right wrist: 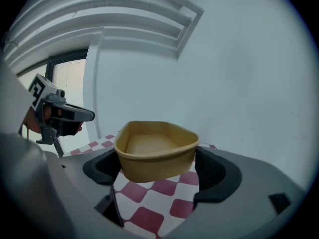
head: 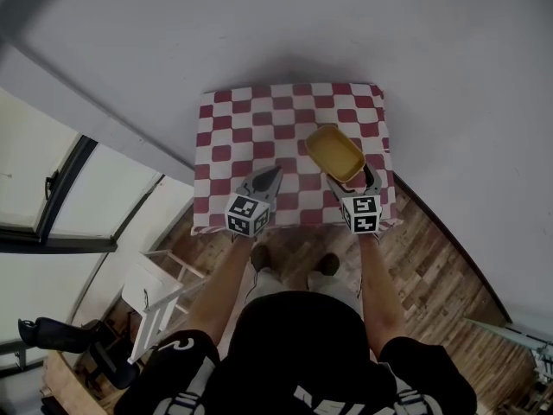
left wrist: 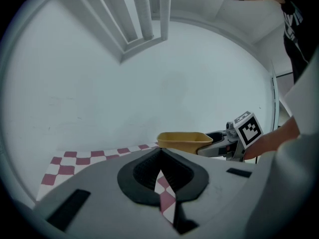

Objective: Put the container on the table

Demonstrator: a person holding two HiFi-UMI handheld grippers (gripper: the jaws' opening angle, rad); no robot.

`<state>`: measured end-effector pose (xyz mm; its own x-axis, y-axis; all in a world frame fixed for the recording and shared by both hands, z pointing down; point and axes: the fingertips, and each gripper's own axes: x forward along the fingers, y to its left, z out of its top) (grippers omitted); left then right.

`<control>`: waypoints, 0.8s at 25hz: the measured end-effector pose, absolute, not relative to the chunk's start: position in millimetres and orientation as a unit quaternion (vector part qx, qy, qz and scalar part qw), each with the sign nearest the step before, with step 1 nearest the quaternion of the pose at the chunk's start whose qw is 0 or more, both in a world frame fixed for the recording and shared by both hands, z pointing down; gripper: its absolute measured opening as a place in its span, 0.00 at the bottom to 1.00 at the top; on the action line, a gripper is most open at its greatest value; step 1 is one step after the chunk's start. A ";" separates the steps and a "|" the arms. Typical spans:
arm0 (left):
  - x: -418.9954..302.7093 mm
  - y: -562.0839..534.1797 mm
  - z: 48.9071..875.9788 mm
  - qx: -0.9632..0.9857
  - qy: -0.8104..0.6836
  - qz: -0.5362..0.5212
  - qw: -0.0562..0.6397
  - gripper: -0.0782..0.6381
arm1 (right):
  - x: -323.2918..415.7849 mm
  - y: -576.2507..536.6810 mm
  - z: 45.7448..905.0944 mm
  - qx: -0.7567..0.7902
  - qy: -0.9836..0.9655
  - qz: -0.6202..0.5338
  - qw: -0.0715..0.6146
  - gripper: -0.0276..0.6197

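Observation:
A yellow, empty container [head: 335,152] hangs over the right part of the table with the red-and-white checked cloth [head: 233,137]. My right gripper [head: 350,178] is shut on the container, whose near end sits between the two black pads. In the right gripper view the container [right wrist: 155,153] floats a little above the cloth [right wrist: 149,210]. My left gripper [head: 270,178] hovers over the cloth's front middle, shut and holding nothing. In the left gripper view only a thin slit shows between the left gripper's jaws [left wrist: 160,176], and the container [left wrist: 183,141] is off to the right.
The table stands against a plain white wall [head: 285,33]. A wooden floor [head: 432,266] lies below its front edge. A white rack [head: 160,296] and a window [head: 52,197] are at the left. The person's feet [head: 259,258] stand close to the table's front.

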<state>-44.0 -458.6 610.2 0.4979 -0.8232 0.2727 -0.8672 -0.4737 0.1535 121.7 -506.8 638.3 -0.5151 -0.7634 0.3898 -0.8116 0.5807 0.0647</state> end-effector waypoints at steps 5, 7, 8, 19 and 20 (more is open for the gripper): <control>-44.4 -458.0 641.2 0.855 -0.486 0.086 0.161 0.14 | 120.7 -506.1 665.6 0.448 -0.868 0.070 0.203 0.78; -45.2 -458.2 653.3 0.854 -0.483 0.088 0.170 0.14 | 120.1 -505.3 678.4 0.446 -0.868 0.075 0.206 0.78; -45.8 -457.9 659.0 0.854 -0.482 0.089 0.173 0.14 | 119.9 -504.5 685.4 0.445 -0.868 0.078 0.207 0.78; -58.4 -458.1 711.5 0.850 -0.483 0.109 0.182 0.14 | 113.7 -495.5 763.6 0.433 -0.861 0.105 0.245 0.78; -59.6 -459.2 714.3 0.850 -0.482 0.111 0.183 0.14 | 112.5 -495.8 769.9 0.432 -0.860 0.107 0.249 0.78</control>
<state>-59.6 -459.2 714.3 0.5103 -0.7789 0.3647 -0.8599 -0.4682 0.2033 112.5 -495.8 769.9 -0.5024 -0.6903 0.5206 -0.7969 0.6033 0.0309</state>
